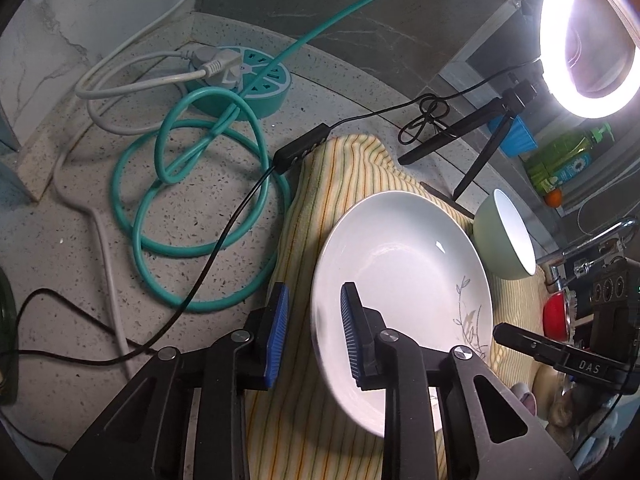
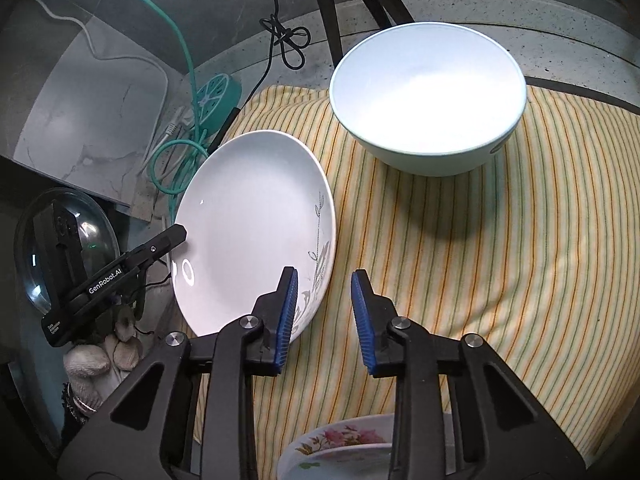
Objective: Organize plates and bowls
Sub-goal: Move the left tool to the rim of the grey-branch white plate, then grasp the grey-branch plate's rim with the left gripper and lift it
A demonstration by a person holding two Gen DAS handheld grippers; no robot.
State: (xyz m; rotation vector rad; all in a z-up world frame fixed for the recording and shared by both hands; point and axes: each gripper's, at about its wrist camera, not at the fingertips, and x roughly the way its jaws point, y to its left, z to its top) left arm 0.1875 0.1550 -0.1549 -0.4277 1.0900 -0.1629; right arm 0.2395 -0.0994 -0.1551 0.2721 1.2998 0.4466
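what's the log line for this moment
left gripper: open, astride plate rim | right gripper: open, astride plate's other side | bowl: upright on cloth

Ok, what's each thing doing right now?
White plate, empty, on the striped cloth.
Green bowl, upright, empty.
Left gripper, open around the plate's rim.
Right gripper, open around the plate's rim.
Ring light, switched on.
Power strip, one plug in.
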